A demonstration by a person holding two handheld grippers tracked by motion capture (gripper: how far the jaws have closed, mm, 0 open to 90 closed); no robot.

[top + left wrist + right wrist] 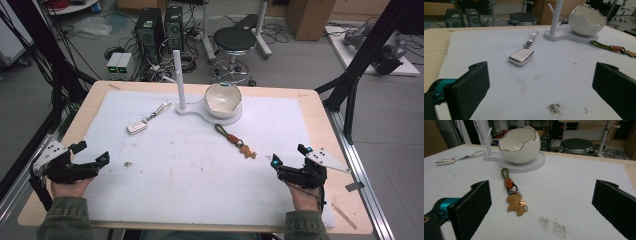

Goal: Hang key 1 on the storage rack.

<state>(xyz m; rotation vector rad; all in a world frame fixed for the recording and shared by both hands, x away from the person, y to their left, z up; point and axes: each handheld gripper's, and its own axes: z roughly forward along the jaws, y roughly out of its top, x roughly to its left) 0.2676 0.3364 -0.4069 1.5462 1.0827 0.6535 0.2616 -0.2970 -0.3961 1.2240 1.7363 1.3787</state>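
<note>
My left gripper [92, 152] rests at the table's 8 o'clock, jaws spread wide, nothing between them. My right gripper [289, 155] sits at 4 o'clock, equally wide and empty.

White car key fob [137, 126] lies on the white mat [200, 170], at 1 o'clock from my left gripper, well apart. Its long axis runs toward 2 o'clock, strap [161, 109] leading toward the white stand [179, 80].

Bear-shaped keychain [247, 151] lies near my right gripper, at its 10 o'clock. Its green loop [221, 130] points to 11 o'clock, toward the eggshell bowl [223, 99].
</note>
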